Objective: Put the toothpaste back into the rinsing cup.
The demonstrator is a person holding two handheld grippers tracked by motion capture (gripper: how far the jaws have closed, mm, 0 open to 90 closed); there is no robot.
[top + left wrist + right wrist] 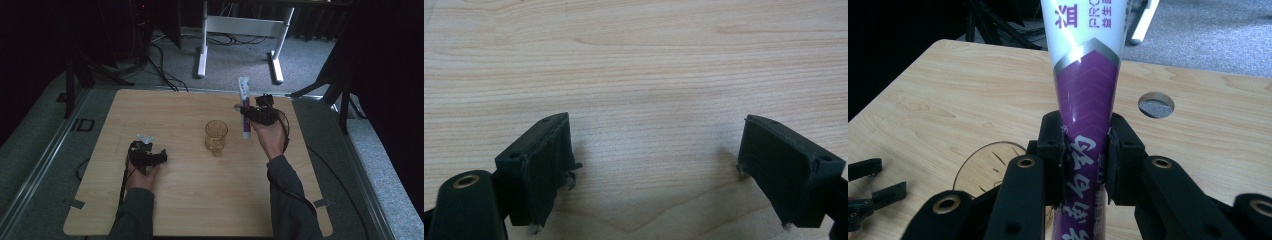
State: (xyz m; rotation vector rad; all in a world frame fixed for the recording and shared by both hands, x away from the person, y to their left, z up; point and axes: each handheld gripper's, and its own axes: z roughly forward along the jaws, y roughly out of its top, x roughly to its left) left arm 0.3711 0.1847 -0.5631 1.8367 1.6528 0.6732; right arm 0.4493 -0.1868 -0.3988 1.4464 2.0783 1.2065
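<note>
Wooden table [190, 200], empty glass [216, 136], clamped toothpaste tube [244, 107]

At centre frame the toothpaste tube [1083, 115] is white above and purple below, split by a silver chevron band, with purple and white lettering. The glass [216, 136] is amber-tinted and the table [190, 200] is pale woodgrain, while both grippers are black.

Right tongs [245, 111] grip an upright toothpaste tube [244, 107] beside the glass [216, 136].
</note>
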